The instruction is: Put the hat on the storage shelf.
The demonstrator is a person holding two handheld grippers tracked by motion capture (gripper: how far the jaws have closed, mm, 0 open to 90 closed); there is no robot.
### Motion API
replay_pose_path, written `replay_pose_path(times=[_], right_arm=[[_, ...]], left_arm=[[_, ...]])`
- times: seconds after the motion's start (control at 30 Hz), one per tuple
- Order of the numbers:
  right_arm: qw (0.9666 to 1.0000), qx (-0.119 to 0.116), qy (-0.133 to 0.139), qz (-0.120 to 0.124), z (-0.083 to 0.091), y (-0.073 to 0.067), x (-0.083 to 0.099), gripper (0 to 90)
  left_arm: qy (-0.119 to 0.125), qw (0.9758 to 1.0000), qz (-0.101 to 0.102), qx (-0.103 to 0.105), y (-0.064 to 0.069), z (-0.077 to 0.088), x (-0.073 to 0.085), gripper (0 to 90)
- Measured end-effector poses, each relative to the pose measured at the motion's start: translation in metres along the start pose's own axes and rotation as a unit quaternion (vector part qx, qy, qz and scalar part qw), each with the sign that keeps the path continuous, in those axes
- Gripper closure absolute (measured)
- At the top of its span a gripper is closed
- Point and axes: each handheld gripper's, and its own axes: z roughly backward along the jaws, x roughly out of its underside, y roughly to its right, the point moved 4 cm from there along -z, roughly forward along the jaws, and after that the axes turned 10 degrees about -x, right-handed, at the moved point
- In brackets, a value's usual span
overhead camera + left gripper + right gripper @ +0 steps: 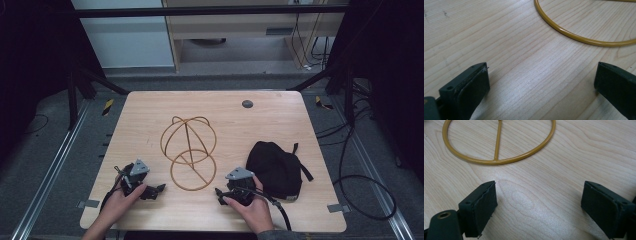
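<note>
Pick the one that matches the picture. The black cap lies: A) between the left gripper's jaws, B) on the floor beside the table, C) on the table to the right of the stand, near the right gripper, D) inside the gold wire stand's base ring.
C: the high view shows the black cap resting on the table, right of the gold wire stand and beside the right gripper.
</note>
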Motion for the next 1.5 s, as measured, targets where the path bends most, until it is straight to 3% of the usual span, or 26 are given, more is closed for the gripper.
replay_pose_path(times=[0.3,0.33,0.57,0.67,0.73,0.77,0.87,1.03,1.07,1.23,1.4,1.5], right_arm=[[0.9999,0.007,-0.013,-0.002,0.000,-0.002,-0.002,10.6],[0.9996,0.015,-0.023,0.004,0.002,-0.004,-0.003,11.0],[0.9992,0.031,-0.015,0.021,0.019,-0.014,-0.010,10.5],[0.9984,0.050,-0.011,0.025,0.032,-0.015,-0.012,11.2],[0.9968,0.076,-0.003,0.025,0.041,-0.014,-0.013,14.3],[0.9968,0.076,-0.003,0.025,0.041,-0.014,-0.013,14.3],[0.9930,0.116,0.010,0.019,0.061,-0.008,-0.015,14.4],[0.9898,0.140,0.023,-0.002,0.083,-0.001,-0.013,14.1],[0.9883,0.150,0.027,-0.016,0.093,0.003,-0.010,13.9],[0.9850,0.168,0.032,-0.023,0.108,0.013,-0.006,13.6],[0.9830,0.180,0.022,-0.030,0.127,0.027,-0.008,13.8],[0.9822,0.186,-0.005,-0.025,0.140,0.037,-0.009,13.3]], left_arm=[[0.000,1.0000,0.000,0.000,0.000,0.000,0.000,0.0],[0.000,1.0000,0.000,0.000,0.000,0.000,0.000,0.0],[0.001,1.0000,0.000,-0.001,0.000,0.000,0.000,0.0],[0.001,1.0000,0.000,-0.001,0.000,0.000,0.000,0.0],[0.001,1.0000,0.000,0.000,0.000,0.000,0.000,0.0],[0.001,1.0000,0.000,0.000,0.000,0.000,0.000,0.0],[0.002,1.0000,0.000,0.000,0.000,0.000,0.000,0.0],[0.002,1.0000,0.001,-0.001,0.000,0.000,0.001,0.0],[0.002,1.0000,0.001,-0.001,0.000,0.000,0.001,0.0],[0.002,1.0000,0.002,-0.002,0.000,0.000,0.001,0.0],[0.002,1.0000,0.003,-0.003,0.001,0.000,0.001,0.0],[0.002,1.0000,0.003,-0.004,0.001,0.000,0.001,0.0]])
